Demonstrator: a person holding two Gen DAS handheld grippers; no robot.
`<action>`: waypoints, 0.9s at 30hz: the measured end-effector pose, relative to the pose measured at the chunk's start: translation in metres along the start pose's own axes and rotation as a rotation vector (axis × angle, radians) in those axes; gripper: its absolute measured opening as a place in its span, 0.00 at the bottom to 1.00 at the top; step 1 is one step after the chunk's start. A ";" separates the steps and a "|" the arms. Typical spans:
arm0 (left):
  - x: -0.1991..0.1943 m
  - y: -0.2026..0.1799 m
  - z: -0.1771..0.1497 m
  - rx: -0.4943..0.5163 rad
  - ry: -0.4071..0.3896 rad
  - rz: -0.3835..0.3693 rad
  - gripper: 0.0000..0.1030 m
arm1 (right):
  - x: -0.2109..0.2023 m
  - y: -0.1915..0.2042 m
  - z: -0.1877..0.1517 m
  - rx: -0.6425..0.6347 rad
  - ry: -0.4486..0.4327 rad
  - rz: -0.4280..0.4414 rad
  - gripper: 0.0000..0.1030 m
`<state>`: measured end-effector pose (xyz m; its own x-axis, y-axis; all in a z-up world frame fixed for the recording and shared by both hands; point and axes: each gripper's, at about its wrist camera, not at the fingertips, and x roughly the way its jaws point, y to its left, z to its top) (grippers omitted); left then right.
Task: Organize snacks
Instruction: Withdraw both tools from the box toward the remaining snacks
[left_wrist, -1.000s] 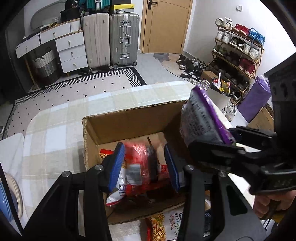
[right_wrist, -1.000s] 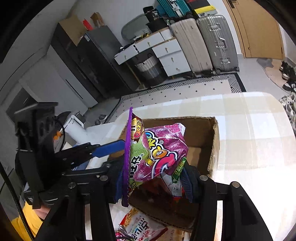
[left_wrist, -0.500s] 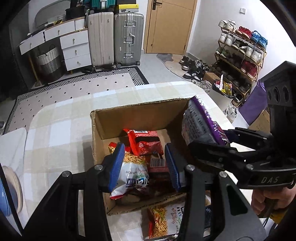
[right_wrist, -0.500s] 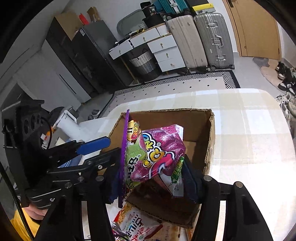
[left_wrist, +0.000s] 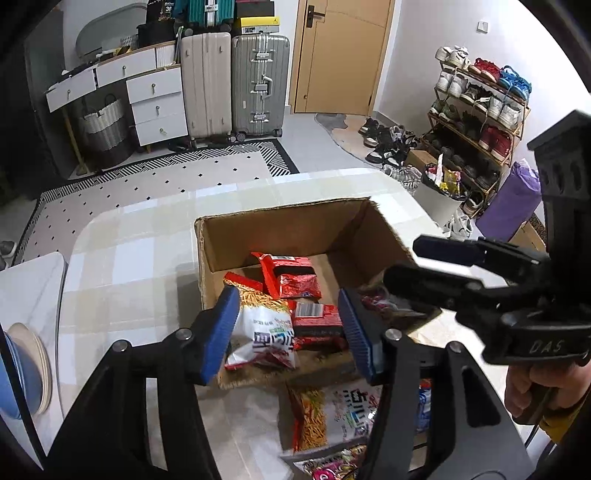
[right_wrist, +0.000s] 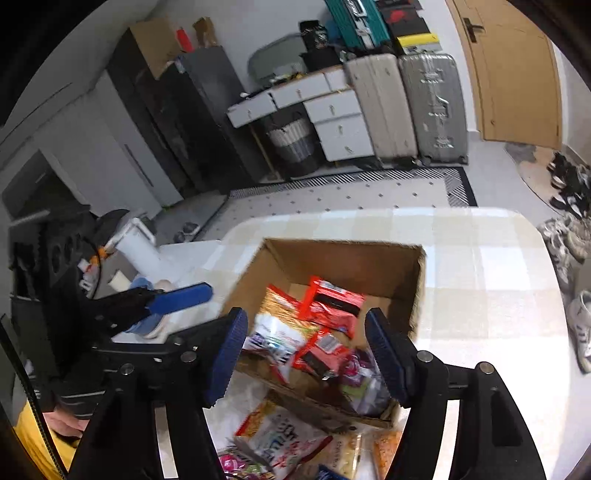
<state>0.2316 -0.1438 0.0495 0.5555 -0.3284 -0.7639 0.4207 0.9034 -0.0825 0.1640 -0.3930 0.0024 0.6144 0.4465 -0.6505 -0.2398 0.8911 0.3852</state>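
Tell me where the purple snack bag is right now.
The purple snack bag lies inside the cardboard box, in its near right corner in the right wrist view, beside the red packets and below the open right gripper.

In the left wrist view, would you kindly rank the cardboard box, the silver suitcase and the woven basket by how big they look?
1. Cardboard box, clearly largest, though nearest the camera.
2. Silver suitcase.
3. Woven basket, smallest, partly hidden under the drawers.
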 end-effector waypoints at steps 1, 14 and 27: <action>-0.006 -0.002 -0.001 0.002 -0.005 0.003 0.53 | -0.005 0.003 0.000 -0.007 -0.010 -0.005 0.66; -0.106 -0.027 -0.014 0.003 -0.094 -0.001 0.69 | -0.101 0.045 -0.011 -0.045 -0.159 0.033 0.66; -0.257 -0.055 -0.077 0.014 -0.352 0.040 0.82 | -0.215 0.082 -0.106 -0.142 -0.367 -0.019 0.84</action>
<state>0.0103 -0.0880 0.2012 0.7839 -0.3703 -0.4984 0.4021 0.9144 -0.0469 -0.0673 -0.4076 0.1039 0.8416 0.3944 -0.3690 -0.3119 0.9127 0.2641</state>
